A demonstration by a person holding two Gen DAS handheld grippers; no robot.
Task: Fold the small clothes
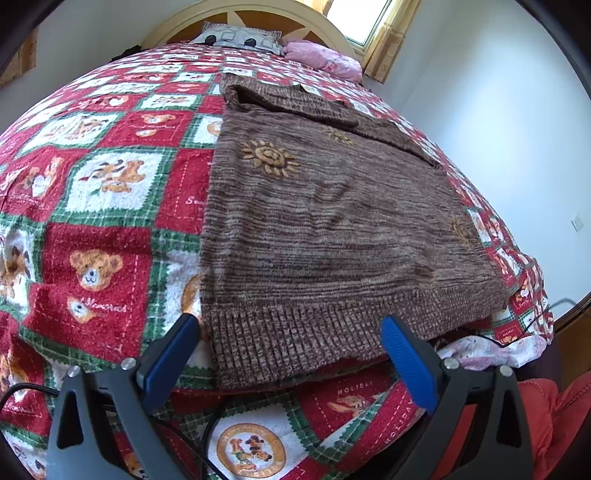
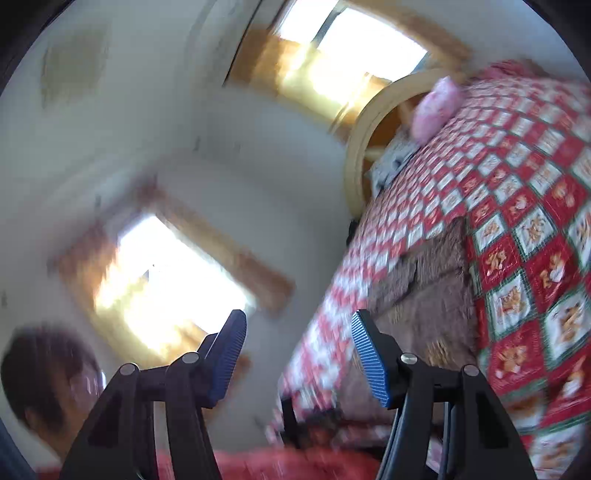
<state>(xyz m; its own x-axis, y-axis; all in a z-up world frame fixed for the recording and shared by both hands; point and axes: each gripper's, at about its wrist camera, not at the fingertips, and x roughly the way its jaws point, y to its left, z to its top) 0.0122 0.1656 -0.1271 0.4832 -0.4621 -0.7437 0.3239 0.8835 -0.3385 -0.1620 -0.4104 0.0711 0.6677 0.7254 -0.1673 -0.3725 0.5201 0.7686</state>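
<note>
A brown knit sweater (image 1: 325, 221) lies flat on the bed, on a blanket (image 1: 99, 206) with red, white and green squares and small bears. Its ribbed hem is nearest to the camera and its upper part points toward 12 o'clock, where one sleeve is folded across the body. Sun-shaped patterns are stitched on the front.

The left gripper (image 1: 291, 332) is just at the hem, with its fingers (image 1: 406, 365) spread wide and holding nothing. The finger at 8 o'clock is beside the left corner of the hem, and the finger at 4 o'clock is over the hem's right part. I cannot tell if they touch the cloth.

At the head of the bed, at 12 o'clock, are a grey pillow (image 1: 240, 38) and a pink pillow (image 1: 325, 61) in front of a round headboard (image 1: 255, 14). A window (image 1: 358, 18) is at 1 o'clock.

The right wrist view is much blurred and tilted. The right gripper (image 2: 299, 332) is in the air, fingers apart and empty. The sweater (image 2: 424, 288) is seen at 3 o'clock on the blanket. Two bright windows are on the wall, and a person's dark hair (image 2: 44, 380) is at 8 o'clock.
</note>
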